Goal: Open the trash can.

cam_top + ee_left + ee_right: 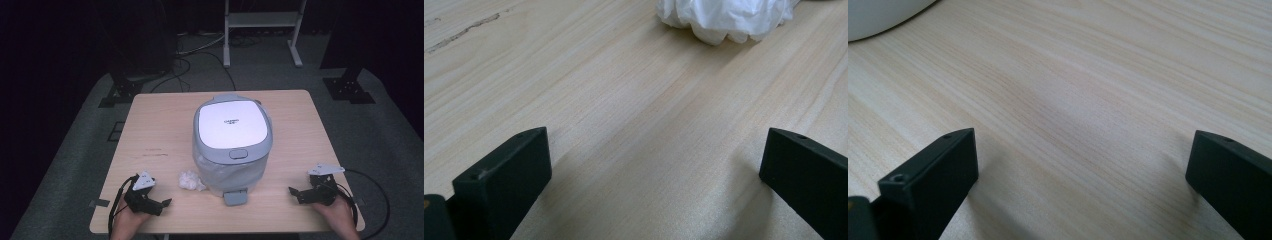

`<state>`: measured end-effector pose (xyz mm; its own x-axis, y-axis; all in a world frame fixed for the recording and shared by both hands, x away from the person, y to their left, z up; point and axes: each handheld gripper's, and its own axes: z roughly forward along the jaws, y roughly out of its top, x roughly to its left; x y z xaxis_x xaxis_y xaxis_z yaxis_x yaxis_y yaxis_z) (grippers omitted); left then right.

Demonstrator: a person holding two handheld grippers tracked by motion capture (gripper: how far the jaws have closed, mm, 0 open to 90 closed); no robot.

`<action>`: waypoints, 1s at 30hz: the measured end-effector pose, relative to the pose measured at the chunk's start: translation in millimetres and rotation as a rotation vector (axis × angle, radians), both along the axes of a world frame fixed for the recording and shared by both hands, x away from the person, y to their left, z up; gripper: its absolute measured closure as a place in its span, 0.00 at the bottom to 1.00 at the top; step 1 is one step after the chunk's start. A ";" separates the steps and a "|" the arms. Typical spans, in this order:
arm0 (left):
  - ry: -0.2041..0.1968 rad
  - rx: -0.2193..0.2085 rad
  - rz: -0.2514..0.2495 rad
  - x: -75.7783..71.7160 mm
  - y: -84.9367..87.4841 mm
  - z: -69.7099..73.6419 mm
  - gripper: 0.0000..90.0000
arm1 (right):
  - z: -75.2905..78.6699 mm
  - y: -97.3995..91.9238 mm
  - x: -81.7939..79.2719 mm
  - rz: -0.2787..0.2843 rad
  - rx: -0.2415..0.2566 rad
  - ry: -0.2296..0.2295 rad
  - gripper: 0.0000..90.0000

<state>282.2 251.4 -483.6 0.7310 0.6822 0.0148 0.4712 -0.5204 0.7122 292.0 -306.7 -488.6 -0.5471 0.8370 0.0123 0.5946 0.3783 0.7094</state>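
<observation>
A grey pedal bin (232,145) with a shut white lid stands at the middle of the wooden table (165,130); its foot pedal (235,197) points toward me. A crumpled white tissue (191,180) lies just left of the bin's base; the same tissue (724,17) lies ahead of the jaws in the left gripper view. My left gripper (162,204) rests near the front left edge, open and empty, a short way left of the tissue. My right gripper (295,192) rests near the front right edge, open and empty, aimed at the bin, whose pale base (878,17) shows at top left.
A clear liner bag (225,172) hangs around the bin's body. Behind the table stand a white frame (262,30) and black stand bases (350,87) on grey carpet, with cables on the floor. Bare tabletop lies on both sides of the bin.
</observation>
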 end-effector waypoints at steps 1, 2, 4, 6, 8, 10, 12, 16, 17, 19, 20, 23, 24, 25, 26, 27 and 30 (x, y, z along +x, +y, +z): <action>0.000 0.000 0.000 0.0 0.0 0.0 0.00 | 0.0 0.3 -0.1 -0.004 0.000 0.000 0.00; 0.000 0.000 0.000 0.0 0.0 0.0 0.00 | -0.1 0.6 -0.1 -0.008 0.001 -0.001 0.00; 0.000 0.000 0.000 0.0 0.0 0.0 0.00 | 0.0 1.1 -0.4 -0.015 0.000 -0.001 0.00; 0.000 0.000 0.000 0.0 0.0 0.0 0.00 | 0.0 1.2 -0.7 -0.018 0.000 -0.001 0.00; 0.000 0.000 0.000 0.0 0.0 0.0 0.00 | 1.3 1.4 -1.5 -0.023 0.002 0.002 0.06; 0.001 0.000 0.000 0.0 0.0 0.0 0.00 | 3.0 0.5 -2.5 -0.016 0.001 0.001 0.12; 0.001 0.000 0.000 0.0 0.0 0.0 0.00 | 4.8 -0.3 -2.8 -0.011 0.000 0.004 0.15; 0.000 -0.001 0.000 0.1 0.0 0.0 0.00 | 7.4 -0.6 -3.5 0.003 -0.006 0.014 0.23; 0.001 0.000 0.000 0.1 0.0 0.0 0.00 | 8.3 -0.7 -3.9 0.008 -0.005 0.014 0.25; 0.001 0.000 0.000 0.1 0.0 0.0 0.00 | 11.4 -0.2 -4.6 0.013 0.002 0.002 0.26; 0.001 -0.001 0.000 0.1 0.0 0.0 0.00 | 12.8 -0.1 -4.8 0.017 0.006 -0.003 0.29; 0.001 0.000 0.000 0.1 0.0 0.0 0.00 | 19.3 0.8 -4.4 0.031 0.017 -0.027 0.35; 0.001 -0.001 0.000 0.1 0.0 0.0 0.00 | 21.2 1.4 -3.8 0.037 0.016 -0.028 0.37; 0.001 -0.001 0.000 0.1 0.0 0.0 0.00 | 22.6 2.2 -3.2 0.047 0.017 -0.035 0.38; 0.001 -0.001 0.000 0.1 0.0 0.0 0.00 | 24.2 3.3 -3.0 0.053 0.014 -0.042 0.40; 0.001 0.000 0.000 0.1 0.0 0.0 0.00 | 25.6 4.2 -2.7 0.060 0.014 -0.048 0.42; 0.001 0.000 0.000 0.1 0.0 0.0 0.00 | 30.7 6.3 -2.7 0.073 0.039 -0.054 0.50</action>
